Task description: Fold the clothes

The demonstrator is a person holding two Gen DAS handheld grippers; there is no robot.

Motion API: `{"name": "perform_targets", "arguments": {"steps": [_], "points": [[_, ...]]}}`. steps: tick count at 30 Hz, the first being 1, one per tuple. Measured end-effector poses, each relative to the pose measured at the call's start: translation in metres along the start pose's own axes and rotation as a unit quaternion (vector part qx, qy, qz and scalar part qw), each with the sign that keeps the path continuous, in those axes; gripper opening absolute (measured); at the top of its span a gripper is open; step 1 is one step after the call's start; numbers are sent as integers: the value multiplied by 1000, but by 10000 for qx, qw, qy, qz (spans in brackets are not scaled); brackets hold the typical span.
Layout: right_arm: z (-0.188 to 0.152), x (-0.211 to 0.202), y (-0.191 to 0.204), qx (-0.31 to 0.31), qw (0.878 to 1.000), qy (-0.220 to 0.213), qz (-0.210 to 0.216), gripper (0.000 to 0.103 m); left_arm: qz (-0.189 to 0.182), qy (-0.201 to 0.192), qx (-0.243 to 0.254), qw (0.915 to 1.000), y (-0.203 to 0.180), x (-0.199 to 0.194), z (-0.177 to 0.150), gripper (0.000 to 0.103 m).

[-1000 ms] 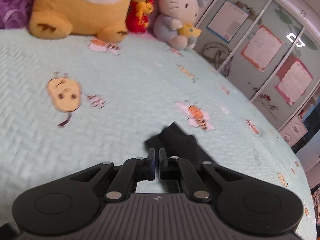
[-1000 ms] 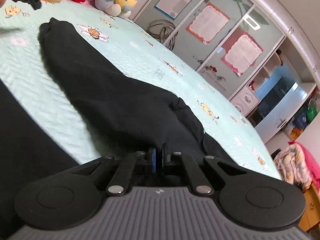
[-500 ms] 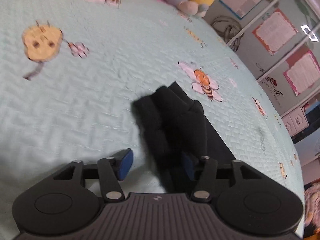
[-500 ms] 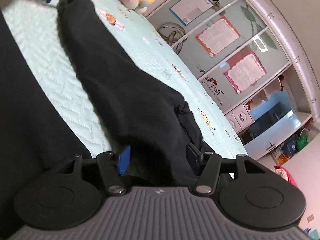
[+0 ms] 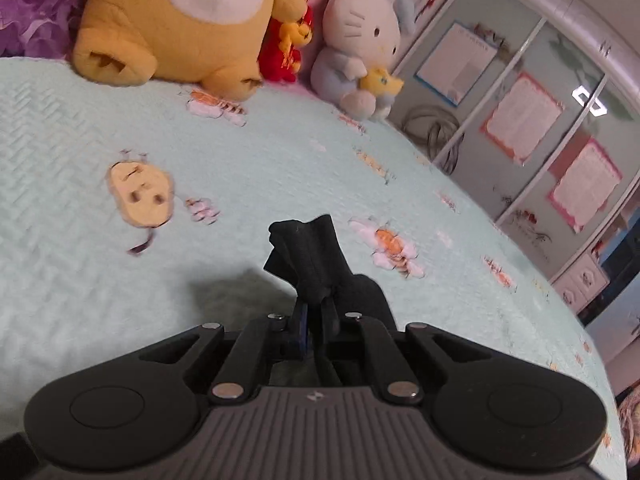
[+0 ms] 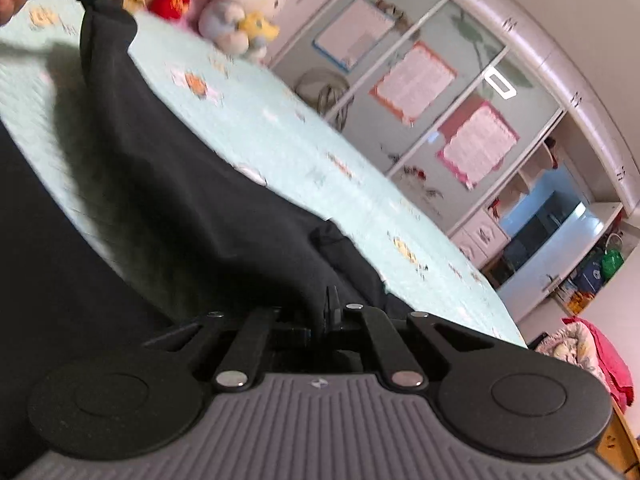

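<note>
Seemingly both grippers, left [image 5: 316, 320], right [image 6: 330, 312], pinching black garment [image 6: 192, 208]

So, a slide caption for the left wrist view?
Left hand-held gripper pinches black garment's end above mint bedspread.

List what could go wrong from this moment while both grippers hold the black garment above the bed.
1. The left gripper pinches only a bunched tip of the black garment; it may slip free.
2. The right gripper bites a thick gather, so layers may fold unevenly.
3. The hanging cloth may drag and rumple on the bedspread.
</note>
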State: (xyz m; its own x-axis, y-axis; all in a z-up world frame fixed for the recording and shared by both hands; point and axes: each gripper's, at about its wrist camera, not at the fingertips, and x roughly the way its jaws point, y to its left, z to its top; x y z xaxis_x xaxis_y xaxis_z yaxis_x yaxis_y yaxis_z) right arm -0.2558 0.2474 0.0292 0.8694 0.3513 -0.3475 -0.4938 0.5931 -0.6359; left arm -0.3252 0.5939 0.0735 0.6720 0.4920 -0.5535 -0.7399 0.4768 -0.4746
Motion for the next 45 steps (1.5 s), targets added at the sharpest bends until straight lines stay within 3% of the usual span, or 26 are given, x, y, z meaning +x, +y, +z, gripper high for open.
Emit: {"name": "perform_targets", "arguments": {"steps": [1,2,4,5,7,8,9,12,17,20,22,24,26,30,32,33,37,45], "points": [[-2,6,7,-171,9997,160,112,11,105,183,-11,9998,5,9,-2,7],[-4,14,15,-386,9983,370,251,27,219,415,-49,9989,11,20,-4,7],[-9,25,31,-696,9957,563,235,27,417,816,-218,9956,21,32,-3,7],[-6,22,32,-705,9958,564,166,28,413,859,-302,9950,25,28,-2,9],[1,7,23,-490,9975,456,210,42,359,735,-296,9962,27,10,2,16],[2,-4,16,-370,9984,328,276,61,323,634,-261,9971,27,-1,3,22],[1,-16,10,-288,9991,150,279,69,337,527,-177,9979,25,-13,4,31],[-12,-49,-9,21,9998,-103,141,69,455,307,85,9985,22,-49,2,47],[-46,-93,-62,1184,9929,124,16,69,219,581,294,9976,24,-98,-24,47],[-75,-111,-109,2118,9760,498,-72,69,95,676,405,9968,27,-132,-50,49],[-104,-126,-142,2877,9545,773,-124,69,58,813,337,9961,37,-152,-66,49],[-136,-140,-175,3708,9227,1044,-131,69,98,959,250,9950,48,-169,-80,49],[-175,-154,-200,4625,8777,1250,-43,69,189,1072,168,9939,58,-186,-91,49],[-245,-173,-221,6243,7695,1345,51,69,231,1280,-39,9915,75,-204,-102,51],[-267,-176,-222,6806,7214,1273,138,69,246,1350,-83,9905,78,-208,-104,51],[-274,-176,-221,6968,7060,1258,174,69,227,1392,-136,9899,80,-209,-105,52],[-285,-176,-215,7210,6790,1358,275,69,157,1562,-366,9869,89,-213,-112,57],[-312,-167,-211,7891,5980,1294,548,69,-92,1888,-1019,9767,99,-186,-131,60]]}}
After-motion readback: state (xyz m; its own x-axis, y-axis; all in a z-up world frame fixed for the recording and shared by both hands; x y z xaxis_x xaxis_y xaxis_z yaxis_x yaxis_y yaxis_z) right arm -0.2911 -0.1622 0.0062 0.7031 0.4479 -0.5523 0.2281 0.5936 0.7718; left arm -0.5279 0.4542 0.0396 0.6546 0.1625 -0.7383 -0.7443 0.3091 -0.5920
